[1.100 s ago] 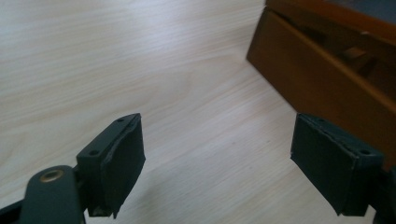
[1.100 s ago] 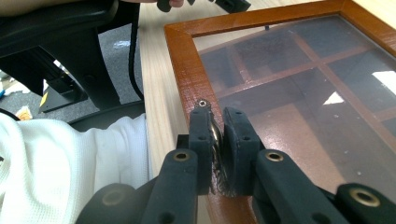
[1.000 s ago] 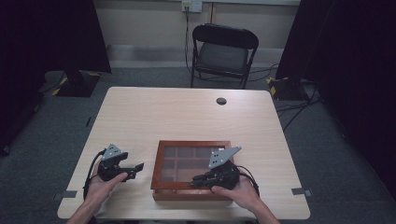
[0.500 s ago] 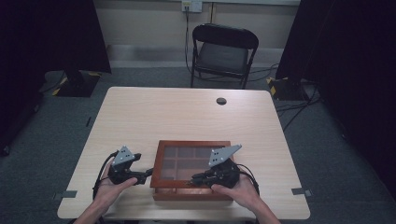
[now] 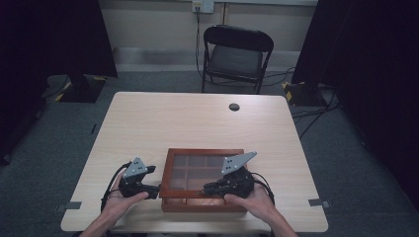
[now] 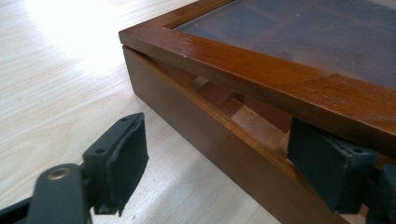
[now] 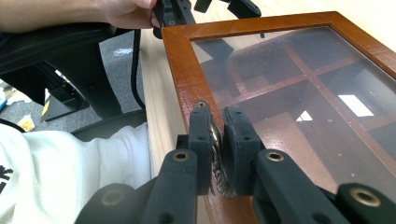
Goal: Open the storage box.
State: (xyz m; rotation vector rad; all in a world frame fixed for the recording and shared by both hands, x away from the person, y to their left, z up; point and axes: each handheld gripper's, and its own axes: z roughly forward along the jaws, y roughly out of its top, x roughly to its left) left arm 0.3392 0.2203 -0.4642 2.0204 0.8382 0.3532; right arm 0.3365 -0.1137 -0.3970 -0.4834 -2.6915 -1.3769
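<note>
A brown wooden box [image 5: 168, 174] with a glass lid [image 7: 182, 60] lies near the table's front edge. The lid's front stands slightly raised, leaving a gap [image 6: 243, 105] above the base. My right gripper [image 5: 210, 188] is shut on a small metal clasp [image 7: 215, 140] at the lid's front rim [image 7: 217, 116]. My left gripper [image 5: 154, 190] is at the box's front left corner, open [image 6: 219, 135]. Its jaws have just been closing with the box's side wall between them. One pad [image 6: 322, 163] sits at the gap under the lid, the other pad [image 6: 126, 163] hangs over bare table.
The light wooden table [image 5: 163, 123] has a small black round cap [image 5: 234, 106] near its far edge. A black folding chair [image 5: 237, 54] stands behind it. The person's white sleeve [image 7: 70, 177] is close to the table's near edge.
My left gripper has moved right, up to the box's front left corner. The right gripper has kept still on the lid's front edge.
</note>
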